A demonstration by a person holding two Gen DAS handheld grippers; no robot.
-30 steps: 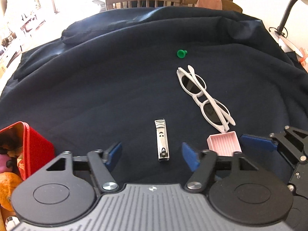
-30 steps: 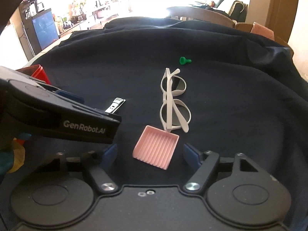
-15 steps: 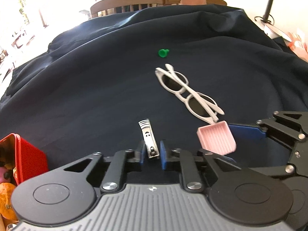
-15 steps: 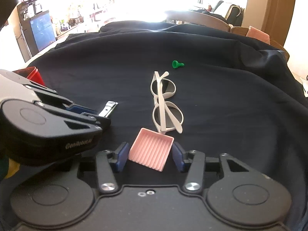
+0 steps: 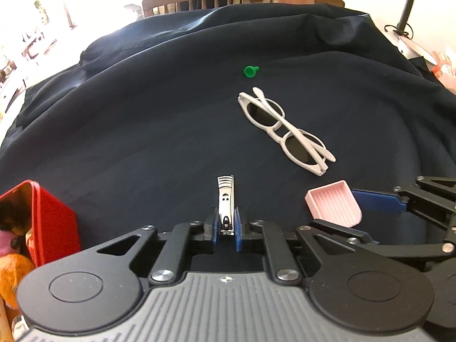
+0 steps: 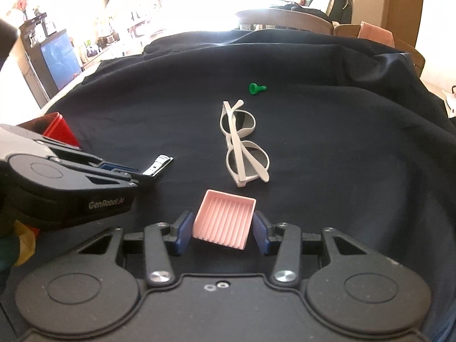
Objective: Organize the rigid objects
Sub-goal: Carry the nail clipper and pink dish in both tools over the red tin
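While both tools sit low over the dark-clothed worktop [image 5: 142, 131], the left gripper [image 5: 226, 225] is clamped on the near end of the nail clipper [image 5: 225, 205], whose long axis runs straight away from it. Just right, the right gripper [image 6: 222, 228] pinches the pink ridged tray [image 6: 223, 222] by its two sides. A red tin [image 5: 51, 219] stands near left, closest to the left gripper. Farther off lie white sunglasses [image 5: 285, 131], angled far-left to near-right, and beyond them a green peg [image 5: 250, 71].
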